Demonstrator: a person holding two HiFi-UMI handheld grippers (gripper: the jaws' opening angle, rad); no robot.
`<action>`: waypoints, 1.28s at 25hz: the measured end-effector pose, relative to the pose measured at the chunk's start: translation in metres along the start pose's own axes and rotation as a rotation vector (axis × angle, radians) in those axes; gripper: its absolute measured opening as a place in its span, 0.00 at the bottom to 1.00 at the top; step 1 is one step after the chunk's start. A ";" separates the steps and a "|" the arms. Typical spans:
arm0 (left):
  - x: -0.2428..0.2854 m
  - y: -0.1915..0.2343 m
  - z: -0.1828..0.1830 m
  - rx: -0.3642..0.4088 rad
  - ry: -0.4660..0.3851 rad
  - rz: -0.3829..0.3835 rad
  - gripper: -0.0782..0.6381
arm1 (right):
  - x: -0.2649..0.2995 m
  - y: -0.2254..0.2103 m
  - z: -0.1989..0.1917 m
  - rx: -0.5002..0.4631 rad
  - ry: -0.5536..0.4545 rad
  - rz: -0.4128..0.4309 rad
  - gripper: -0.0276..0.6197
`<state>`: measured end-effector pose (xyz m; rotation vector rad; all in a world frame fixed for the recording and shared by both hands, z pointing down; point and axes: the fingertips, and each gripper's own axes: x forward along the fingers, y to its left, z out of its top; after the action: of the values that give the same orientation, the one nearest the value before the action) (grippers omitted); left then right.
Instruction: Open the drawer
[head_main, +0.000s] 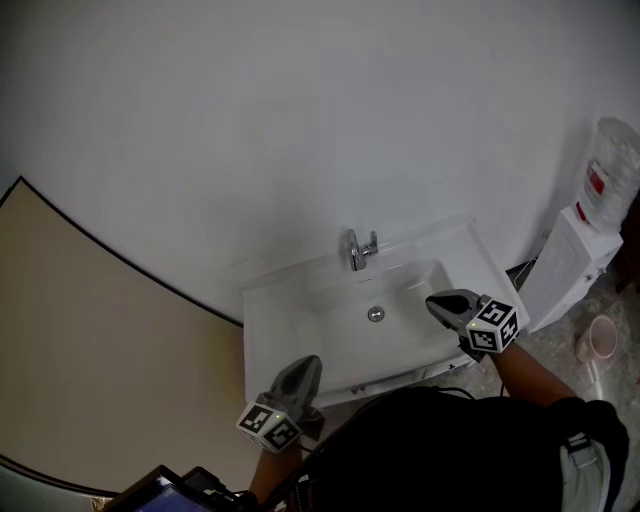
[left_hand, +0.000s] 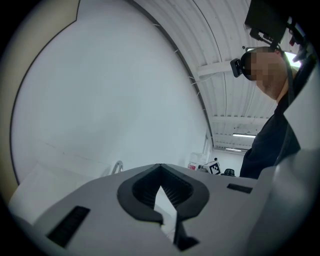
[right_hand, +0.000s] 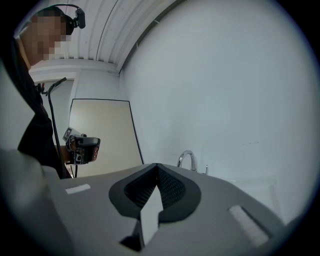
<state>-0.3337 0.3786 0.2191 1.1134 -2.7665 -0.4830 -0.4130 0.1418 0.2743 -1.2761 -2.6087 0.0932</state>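
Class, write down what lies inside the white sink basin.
Only a round metal drain shows in the sink basin. The right gripper covers part of its right side, so that patch cannot be seen.

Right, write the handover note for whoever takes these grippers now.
Left gripper: shut, empty, at the front left corner of the washbasin.
Right gripper: shut, empty, over the washbasin's right side.
Faucet: at the back rim.
Drawer: not clearly visible from above, presumably under the washbasin's front edge.
Done: nothing gripped or pulled.
Left: find the drawer front, grip it, pull it open.
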 end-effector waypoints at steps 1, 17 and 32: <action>0.007 0.000 -0.001 0.002 0.006 0.011 0.10 | 0.000 -0.008 -0.002 0.003 0.000 0.007 0.04; 0.049 0.069 0.011 -0.001 0.026 0.005 0.10 | 0.068 -0.060 -0.004 0.047 0.018 -0.005 0.04; 0.025 0.217 0.064 -0.029 0.054 -0.094 0.10 | 0.193 -0.040 0.033 0.049 0.047 -0.108 0.04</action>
<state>-0.5082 0.5248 0.2313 1.2349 -2.6628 -0.4939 -0.5661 0.2700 0.2837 -1.1050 -2.6128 0.1066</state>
